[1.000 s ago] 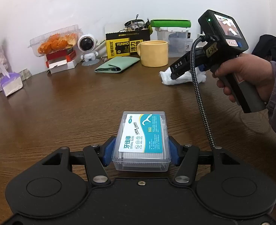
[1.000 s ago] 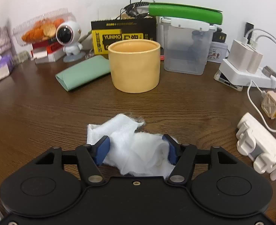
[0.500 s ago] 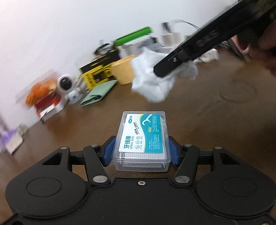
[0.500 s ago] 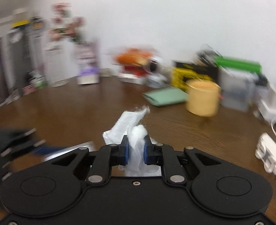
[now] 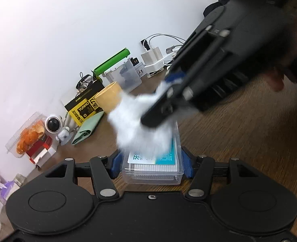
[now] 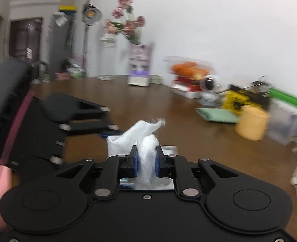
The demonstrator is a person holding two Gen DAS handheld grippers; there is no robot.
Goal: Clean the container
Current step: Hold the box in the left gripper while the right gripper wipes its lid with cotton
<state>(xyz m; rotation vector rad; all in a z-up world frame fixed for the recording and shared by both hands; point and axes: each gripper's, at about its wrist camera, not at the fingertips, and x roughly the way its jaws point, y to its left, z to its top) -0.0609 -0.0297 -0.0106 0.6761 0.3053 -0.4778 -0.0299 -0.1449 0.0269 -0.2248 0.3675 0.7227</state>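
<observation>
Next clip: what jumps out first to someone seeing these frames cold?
The white wipe, pinched in the right gripper, lies over the clear floss-pick box at centre. The left gripper clamps that box from both sides. Behind, a yellow cup stands among clutter along the wall.

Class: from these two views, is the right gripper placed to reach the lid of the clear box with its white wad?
Probably yes: the right gripper, shut on the white wad, hangs right over the clear box clamped in the left gripper, with nothing between.
</observation>
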